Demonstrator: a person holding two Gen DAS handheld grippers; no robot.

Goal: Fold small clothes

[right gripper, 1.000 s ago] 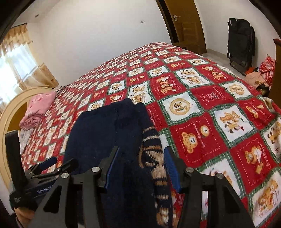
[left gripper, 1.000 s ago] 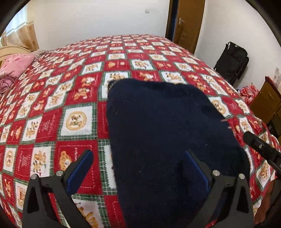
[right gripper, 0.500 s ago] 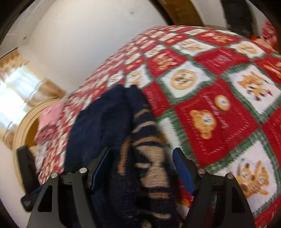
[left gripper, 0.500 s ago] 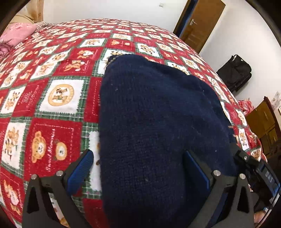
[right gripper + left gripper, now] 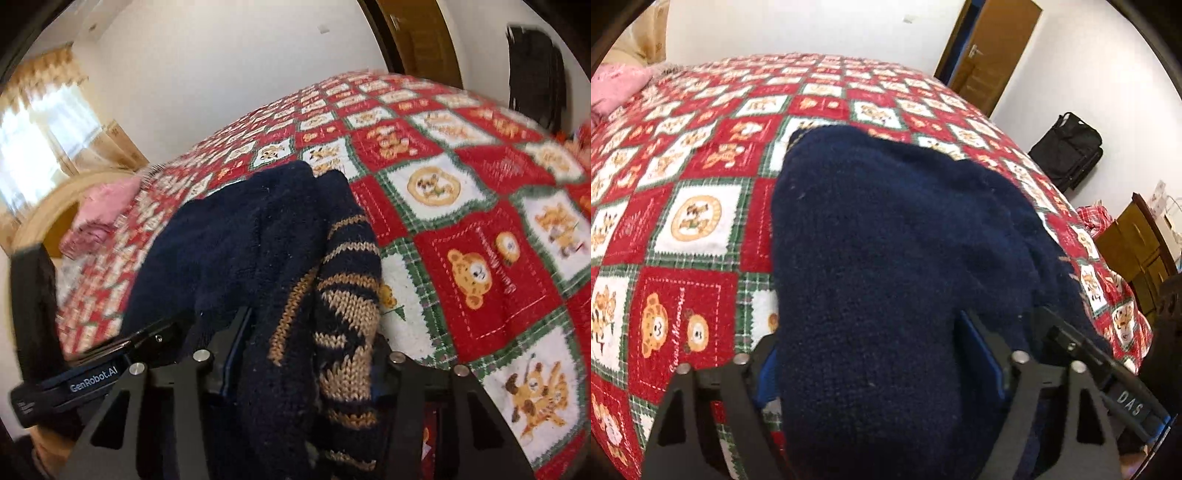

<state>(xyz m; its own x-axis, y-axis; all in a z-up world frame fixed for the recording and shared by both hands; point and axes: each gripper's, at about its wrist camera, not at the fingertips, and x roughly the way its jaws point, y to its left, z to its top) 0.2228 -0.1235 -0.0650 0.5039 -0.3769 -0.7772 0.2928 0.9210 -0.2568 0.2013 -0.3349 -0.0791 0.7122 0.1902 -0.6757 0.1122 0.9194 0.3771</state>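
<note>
A small navy knit sweater [image 5: 886, 240] lies on the red patchwork bedspread [image 5: 683, 229], its near edge bunched up. My left gripper [image 5: 879, 362] has its fingers closed in against the near hem, which fills the gap between them. In the right wrist view the sweater [image 5: 229, 251] shows a tan-striped sleeve [image 5: 347, 302]. My right gripper [image 5: 306, 350] is closed on the sleeve and the navy edge beside it. The left gripper's body [image 5: 92, 376] sits just to its left.
A pink cloth pile [image 5: 613, 85] lies at the bed's far left by a wooden headboard [image 5: 48, 206]. A brown door [image 5: 990, 51], a black bag [image 5: 1067, 151] and a wooden cabinet [image 5: 1134, 243] stand off the bed's right side.
Both grippers have closed in from open onto the sweater's near edge. The fabric has bunched up between the fingers, and both cameras sit lower and closer to it.
</note>
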